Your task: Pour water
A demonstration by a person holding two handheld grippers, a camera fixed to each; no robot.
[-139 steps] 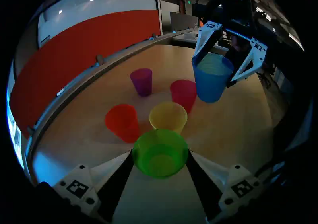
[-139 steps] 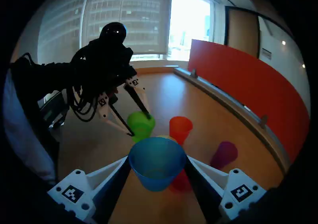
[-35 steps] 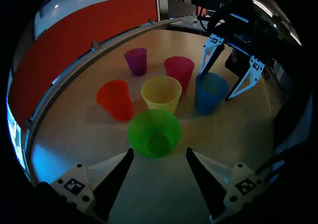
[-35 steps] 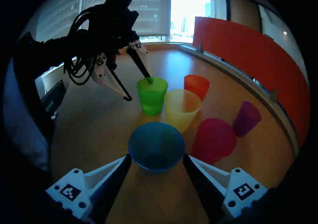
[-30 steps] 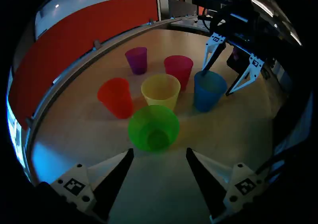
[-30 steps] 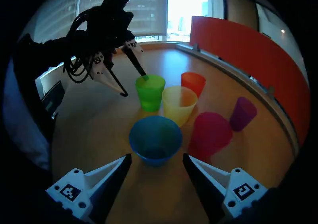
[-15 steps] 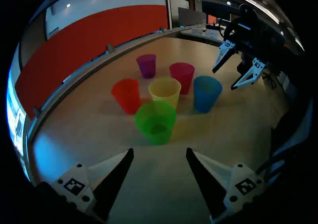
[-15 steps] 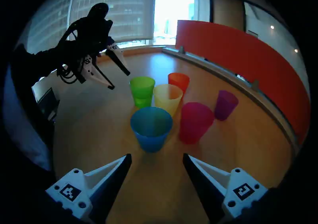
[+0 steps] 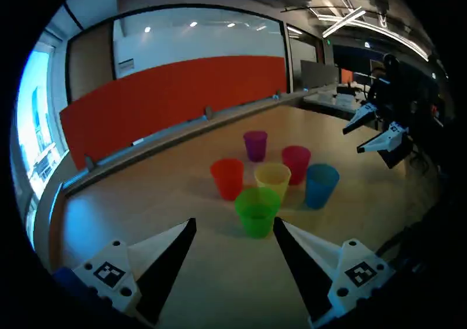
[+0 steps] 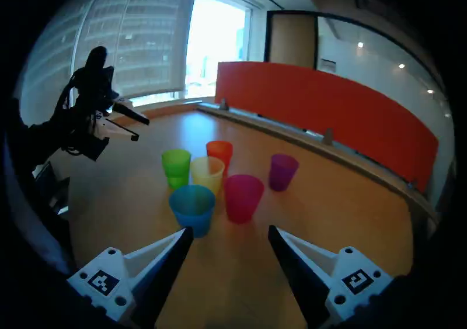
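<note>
— How do the grippers stand?
— The left gripper [image 9: 233,221] and right gripper [image 10: 229,229] are both spread wide, holding nothing.
— And the cups?
— Upright, clustered on the counter [image 9: 128,212]. From the left gripper view: green cup [image 9: 257,211] nearest, then yellow cup [image 9: 272,180] between orange cup [image 9: 227,178] and blue cup [image 9: 321,184], pink cup [image 9: 296,162], purple cup [image 9: 255,145] farthest.

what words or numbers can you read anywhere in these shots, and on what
No words or numbers are readable.
On the left gripper and right gripper: black-and-white square markers, no letters.
On the wall plate: too blurred to read.
</note>
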